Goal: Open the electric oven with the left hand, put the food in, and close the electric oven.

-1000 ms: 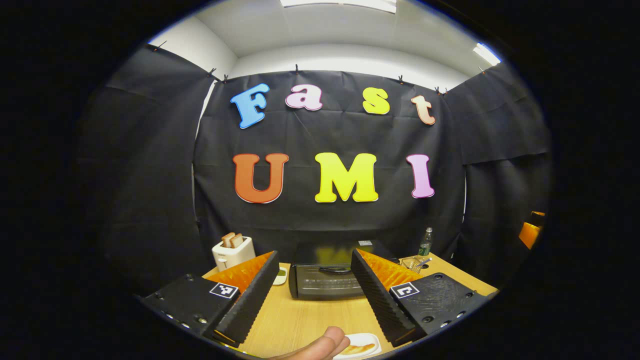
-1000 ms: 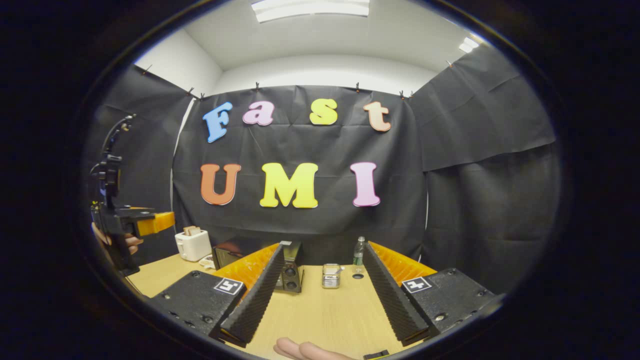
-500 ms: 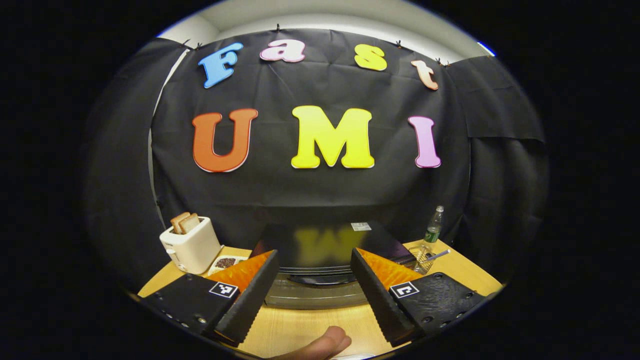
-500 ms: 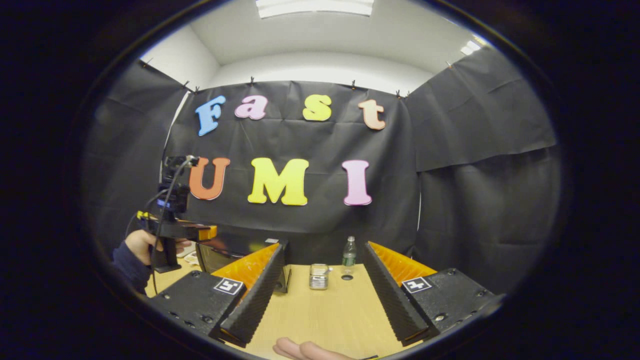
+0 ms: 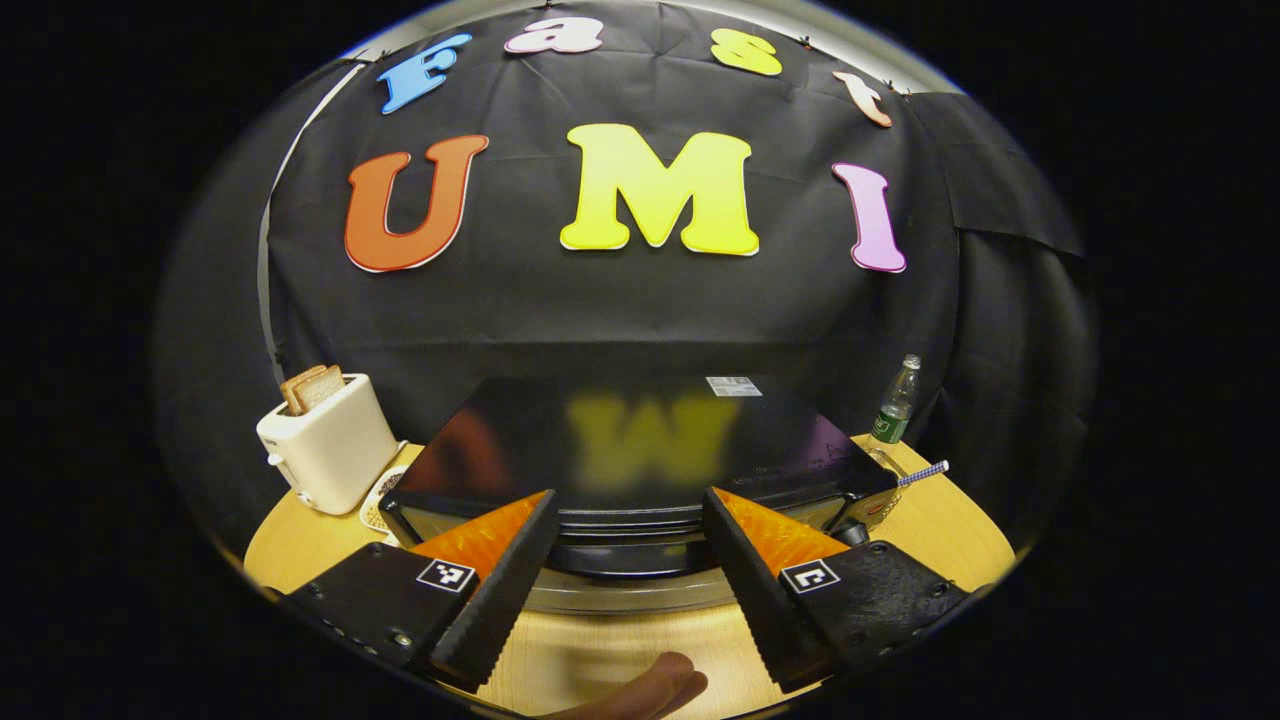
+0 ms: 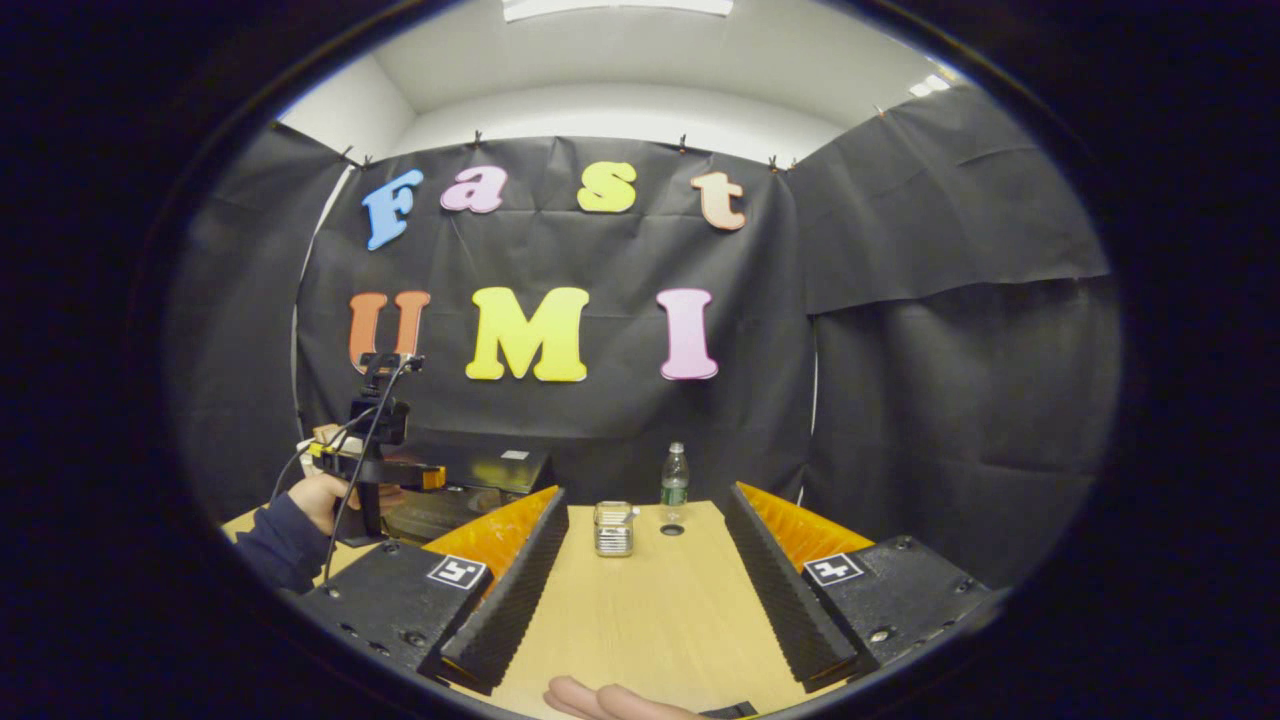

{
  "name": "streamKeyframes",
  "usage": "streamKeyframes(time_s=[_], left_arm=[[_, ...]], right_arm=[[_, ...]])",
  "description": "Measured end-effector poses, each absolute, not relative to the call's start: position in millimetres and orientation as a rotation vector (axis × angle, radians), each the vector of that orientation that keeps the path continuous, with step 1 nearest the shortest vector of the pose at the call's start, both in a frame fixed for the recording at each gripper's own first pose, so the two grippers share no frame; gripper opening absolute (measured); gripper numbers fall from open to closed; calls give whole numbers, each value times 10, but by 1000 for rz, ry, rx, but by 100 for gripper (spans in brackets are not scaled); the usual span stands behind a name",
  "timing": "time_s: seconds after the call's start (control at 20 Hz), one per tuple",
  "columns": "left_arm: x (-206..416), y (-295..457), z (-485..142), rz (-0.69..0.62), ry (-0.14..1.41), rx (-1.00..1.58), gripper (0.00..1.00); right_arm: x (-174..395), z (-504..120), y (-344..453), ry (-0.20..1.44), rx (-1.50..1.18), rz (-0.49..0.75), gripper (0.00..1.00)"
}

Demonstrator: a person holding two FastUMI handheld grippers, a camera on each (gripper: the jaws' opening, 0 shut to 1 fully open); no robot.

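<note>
The left gripper [image 5: 625,560] has closed in on the electric oven [image 5: 640,450], jaws wide, holding nothing.

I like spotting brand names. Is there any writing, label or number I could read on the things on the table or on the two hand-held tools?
No text here is legible.
White sticker on top of the oven: print too small to read.
Green label on the bottle: too small and blurred to read.
Square markers on the left gripper and the right gripper: black-and-white patterns, not words.
</note>
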State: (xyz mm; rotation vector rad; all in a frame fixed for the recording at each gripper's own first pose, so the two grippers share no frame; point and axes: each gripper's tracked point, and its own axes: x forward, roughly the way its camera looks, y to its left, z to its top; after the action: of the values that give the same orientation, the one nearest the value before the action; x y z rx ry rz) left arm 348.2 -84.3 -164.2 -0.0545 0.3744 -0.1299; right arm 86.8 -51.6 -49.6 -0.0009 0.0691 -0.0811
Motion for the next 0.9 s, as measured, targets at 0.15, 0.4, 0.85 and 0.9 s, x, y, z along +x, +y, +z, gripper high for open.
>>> streamKeyframes(time_s=[0.15, 0.4, 0.85, 0.9], left_arm=[[3406, -854, -1667, -135, 384, -36, 96], [3021, -851, -1721, -160, 411, -95, 98], [2286, -842, -2111, -193, 461, -119, 95], [2254, -837, -2149, -191, 457, -121, 95]], right_arm=[[839, -503, -563, 62, 0, -84, 96], [873, -628, -558, 80, 38, -60, 96], [994, -866, -449, 143, 36, -32, 100], [1005, -914, -432, 151, 36, -26, 100]])
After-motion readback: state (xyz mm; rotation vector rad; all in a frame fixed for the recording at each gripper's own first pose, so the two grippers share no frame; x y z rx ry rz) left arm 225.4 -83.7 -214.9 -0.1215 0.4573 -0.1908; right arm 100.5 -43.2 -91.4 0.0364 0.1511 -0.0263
